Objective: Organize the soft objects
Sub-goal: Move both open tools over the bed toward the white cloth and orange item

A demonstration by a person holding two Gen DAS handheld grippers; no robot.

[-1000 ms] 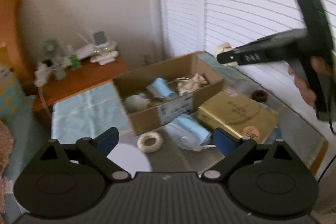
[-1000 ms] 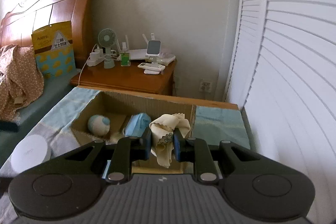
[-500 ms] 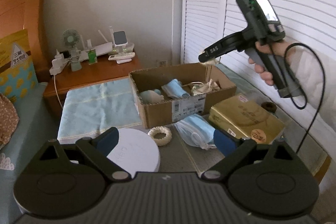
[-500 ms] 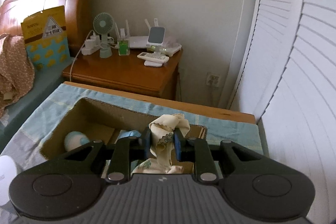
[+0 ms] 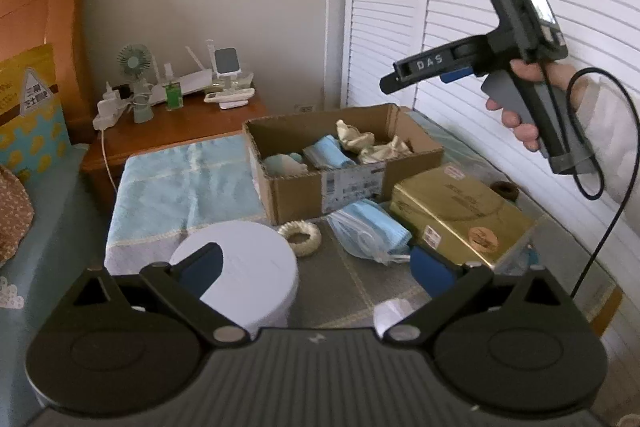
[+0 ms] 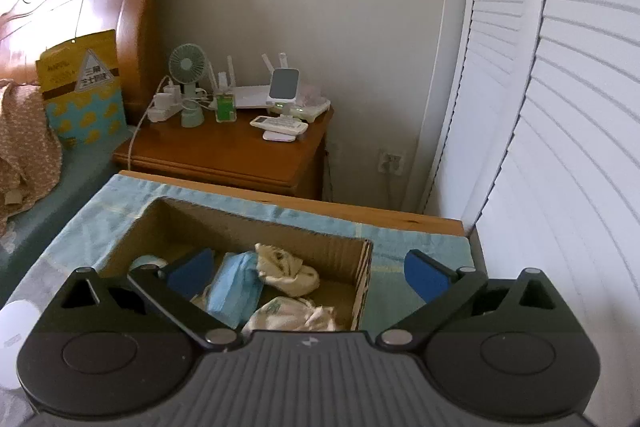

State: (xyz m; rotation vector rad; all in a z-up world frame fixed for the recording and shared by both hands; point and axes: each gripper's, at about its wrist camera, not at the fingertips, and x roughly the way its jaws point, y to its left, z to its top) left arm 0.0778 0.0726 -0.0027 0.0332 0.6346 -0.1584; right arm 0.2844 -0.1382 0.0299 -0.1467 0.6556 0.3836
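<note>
Right gripper (image 6: 308, 273) above cardboard box (image 6: 362, 287) — jaws opening, nothing between. Cream cloth (image 6: 288, 269) lay in box below blue pads (image 6: 424, 277), apart from them. Counted in box: two cream cloths, one blue mask (image 6: 236, 285). Left gripper (image 5: 316, 265) spread wide, empty — mask pack (image 5: 368, 233) beyond.

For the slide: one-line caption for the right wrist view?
Right gripper opening above the cardboard box, cream cloth lying inside beside blue masks.
</note>
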